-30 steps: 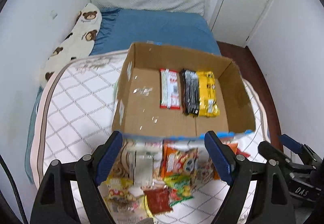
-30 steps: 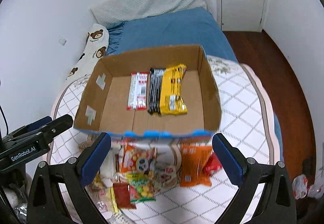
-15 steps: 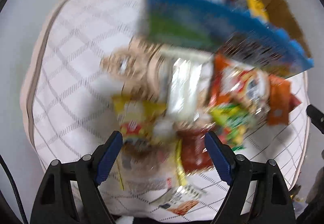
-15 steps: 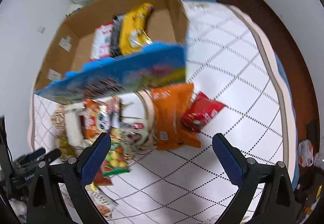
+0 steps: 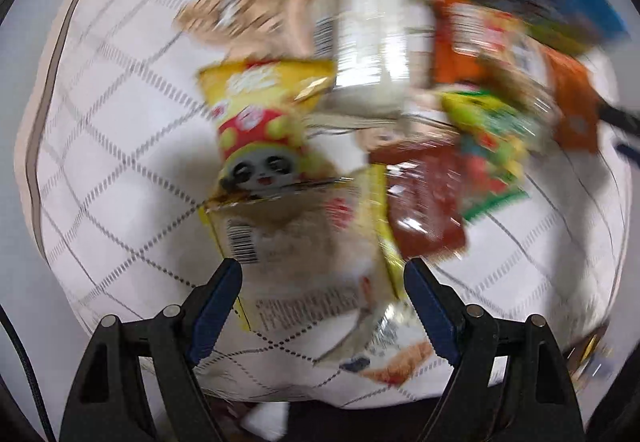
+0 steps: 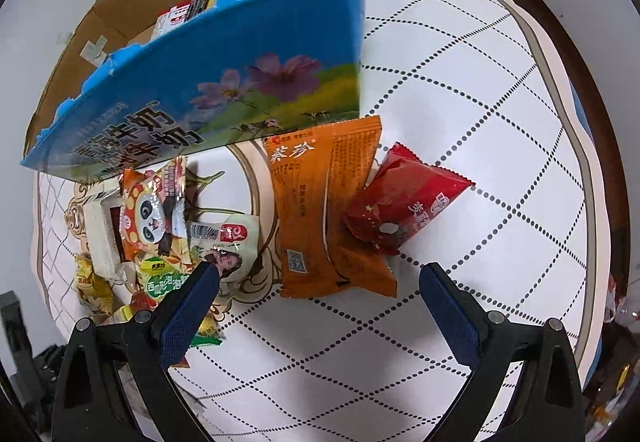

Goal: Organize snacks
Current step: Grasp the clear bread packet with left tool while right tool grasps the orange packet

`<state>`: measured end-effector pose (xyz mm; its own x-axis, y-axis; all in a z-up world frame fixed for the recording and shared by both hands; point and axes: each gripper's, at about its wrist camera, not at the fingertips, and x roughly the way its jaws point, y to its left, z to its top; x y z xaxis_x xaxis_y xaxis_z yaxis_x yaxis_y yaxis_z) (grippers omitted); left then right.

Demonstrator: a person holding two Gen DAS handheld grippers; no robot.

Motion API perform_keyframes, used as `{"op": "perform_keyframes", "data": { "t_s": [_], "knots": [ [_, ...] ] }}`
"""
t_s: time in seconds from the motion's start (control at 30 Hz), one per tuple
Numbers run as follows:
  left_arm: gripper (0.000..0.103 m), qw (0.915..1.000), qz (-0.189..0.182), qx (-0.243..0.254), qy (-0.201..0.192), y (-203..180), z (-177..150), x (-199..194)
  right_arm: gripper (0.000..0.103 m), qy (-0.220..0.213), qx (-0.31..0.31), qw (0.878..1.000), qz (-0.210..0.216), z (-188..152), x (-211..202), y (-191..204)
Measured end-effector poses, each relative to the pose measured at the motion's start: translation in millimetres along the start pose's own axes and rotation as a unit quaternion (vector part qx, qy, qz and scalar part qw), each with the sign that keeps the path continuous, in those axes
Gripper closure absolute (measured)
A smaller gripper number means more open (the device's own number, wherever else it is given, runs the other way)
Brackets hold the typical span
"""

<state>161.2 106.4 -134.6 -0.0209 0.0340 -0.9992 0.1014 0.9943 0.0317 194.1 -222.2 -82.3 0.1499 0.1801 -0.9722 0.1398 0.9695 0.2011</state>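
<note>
Left gripper [image 5: 322, 270] jaws spread wide, nothing held, yellow packet [image 5: 260, 122] at 12 o'clock. Right gripper [image 6: 320, 274] jaws wide, empty, orange packet [image 6: 324, 210] at 12 o'clock.

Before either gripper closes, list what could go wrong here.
The packets under the left gripper overlap: the pale barcode packet lies across the yellow panda bag, so closing may catch two or drag neighbours. The red packet rests on the orange packet ahead of the right gripper; lifting the orange one would likely tip it off.
</note>
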Motion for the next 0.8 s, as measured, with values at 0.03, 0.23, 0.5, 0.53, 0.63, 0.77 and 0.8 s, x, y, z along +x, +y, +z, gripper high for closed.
{"op": "perform_keyframes", "data": {
  "t_s": [0.03,0.23,0.5,0.53,0.63,0.77,0.8],
  "knots": [
    [0.020,0.9990,0.009,0.043,-0.008,-9.3,-3.3,-7.2,0.001,0.002,-0.006,1.000,0.000,0.1,-0.1,2.2],
    [0.020,0.9585,0.118,0.259,0.011,-55.4,-13.2,18.2,0.001,0.022,-0.030,0.999,-0.007,-5.2,9.5,13.1],
    [0.028,0.9490,0.126,0.286,0.039,-72.2,1.9,53.1,0.001,0.002,-0.014,0.999,-0.039,18.7,29.2,8.6],
    [0.030,0.9538,0.121,0.272,0.040,-72.5,6.9,52.7,0.002,0.004,-0.015,0.999,-0.043,24.0,34.7,9.4],
    [0.041,0.9759,0.103,0.188,0.042,-54.7,31.0,48.4,0.036,0.018,-0.029,0.998,-0.052,30.2,49.4,11.8],
    [0.042,0.9971,0.046,-0.012,0.059,-2.0,51.2,46.9,0.049,0.014,-0.064,0.996,-0.060,22.3,48.4,16.3],
    [0.042,0.9957,0.022,-0.068,0.059,15.1,52.9,47.1,0.050,0.022,-0.067,0.996,-0.056,17.1,47.8,15.3]
  ]
}}
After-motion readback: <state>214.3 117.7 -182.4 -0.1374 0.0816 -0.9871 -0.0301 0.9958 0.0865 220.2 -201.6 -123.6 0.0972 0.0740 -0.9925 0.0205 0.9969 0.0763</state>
